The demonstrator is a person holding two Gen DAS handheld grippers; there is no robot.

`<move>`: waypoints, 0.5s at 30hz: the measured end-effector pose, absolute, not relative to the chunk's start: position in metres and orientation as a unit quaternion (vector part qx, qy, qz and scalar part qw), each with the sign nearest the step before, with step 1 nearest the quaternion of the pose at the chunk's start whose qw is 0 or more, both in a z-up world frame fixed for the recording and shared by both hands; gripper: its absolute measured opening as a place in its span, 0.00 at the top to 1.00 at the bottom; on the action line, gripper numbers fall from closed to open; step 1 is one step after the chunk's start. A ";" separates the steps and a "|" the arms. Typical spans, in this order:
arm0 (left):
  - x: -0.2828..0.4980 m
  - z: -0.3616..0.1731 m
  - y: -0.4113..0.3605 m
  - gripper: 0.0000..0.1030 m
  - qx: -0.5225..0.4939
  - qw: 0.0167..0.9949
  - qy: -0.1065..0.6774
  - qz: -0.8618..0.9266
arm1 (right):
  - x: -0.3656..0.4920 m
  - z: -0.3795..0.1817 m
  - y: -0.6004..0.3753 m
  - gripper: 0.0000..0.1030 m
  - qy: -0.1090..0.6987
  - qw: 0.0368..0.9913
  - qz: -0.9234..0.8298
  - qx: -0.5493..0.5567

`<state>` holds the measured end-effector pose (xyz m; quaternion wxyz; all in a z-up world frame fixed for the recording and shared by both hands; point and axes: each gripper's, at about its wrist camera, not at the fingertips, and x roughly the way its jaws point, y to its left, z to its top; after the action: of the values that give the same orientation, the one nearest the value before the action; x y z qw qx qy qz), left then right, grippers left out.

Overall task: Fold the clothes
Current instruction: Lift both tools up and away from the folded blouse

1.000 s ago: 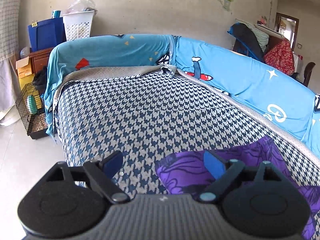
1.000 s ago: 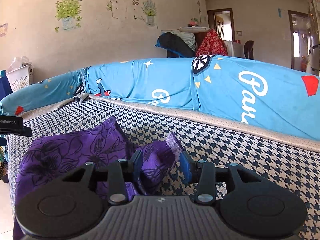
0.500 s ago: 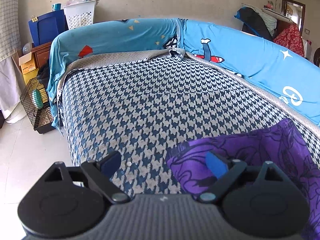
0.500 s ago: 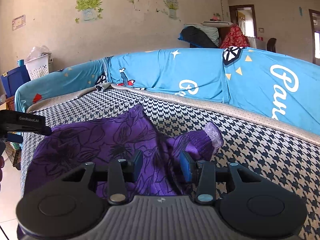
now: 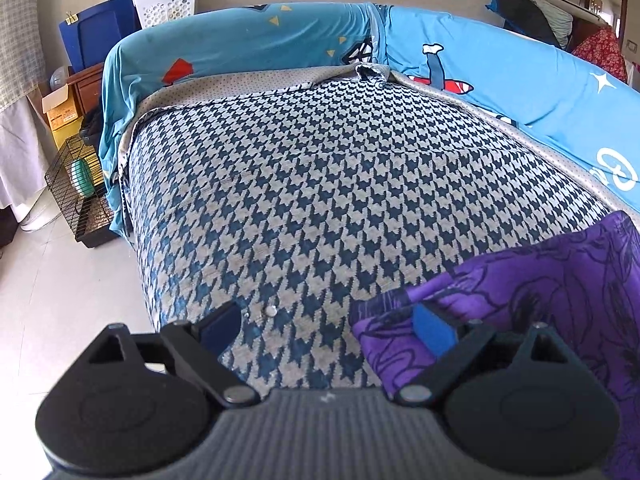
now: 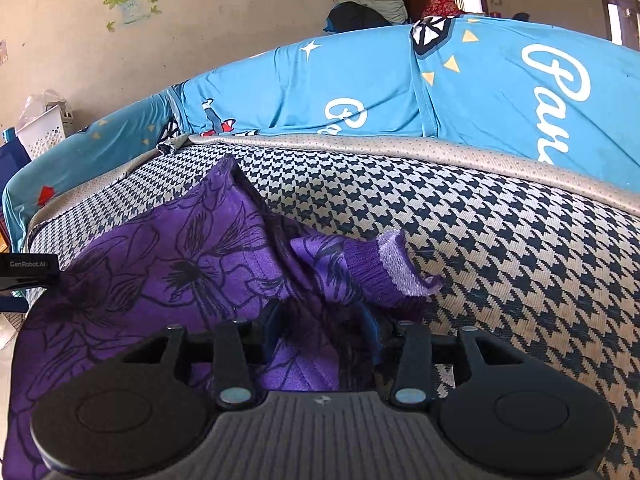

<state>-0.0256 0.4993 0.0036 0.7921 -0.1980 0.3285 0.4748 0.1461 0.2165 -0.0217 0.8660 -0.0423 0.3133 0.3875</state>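
Two grippers are working on the purple garment [image 6: 168, 264], which is lying on the houndstooth sofa seat [image 5: 340, 184]. Right gripper [image 6: 320, 330] fingers are pinching its fabric; left gripper [image 5: 326, 330] fingers are spreading wide at its edge.

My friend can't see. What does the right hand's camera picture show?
The right gripper pinches a purple flowered garment on a houndstooth sofa seat. A ribbed cuff sticks up; a blue printed cover drapes the backrest.
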 end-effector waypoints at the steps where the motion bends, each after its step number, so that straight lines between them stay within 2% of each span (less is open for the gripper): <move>1: -0.028 0.009 0.497 0.10 -0.196 0.794 0.320 0.477 | 0.144 -0.017 0.212 0.59 0.313 0.865 0.389 -0.041; 5: -0.034 0.032 0.476 0.07 -0.203 0.820 0.296 0.446 | 0.131 0.003 0.190 0.55 0.301 0.863 0.404 -0.044; 7: -0.036 0.039 0.459 0.06 -0.197 0.833 0.298 0.422 | 0.125 0.009 0.181 0.48 0.302 0.864 0.402 -0.044; 15: -0.040 0.042 0.384 0.05 -0.148 0.874 0.324 0.332 | 0.104 0.011 0.158 0.48 0.332 0.859 0.389 -0.038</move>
<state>-0.0404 0.3845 0.0425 0.8736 -0.1480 0.3238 0.3318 0.1039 0.1584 0.0114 0.8586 -0.0380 0.3319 0.3888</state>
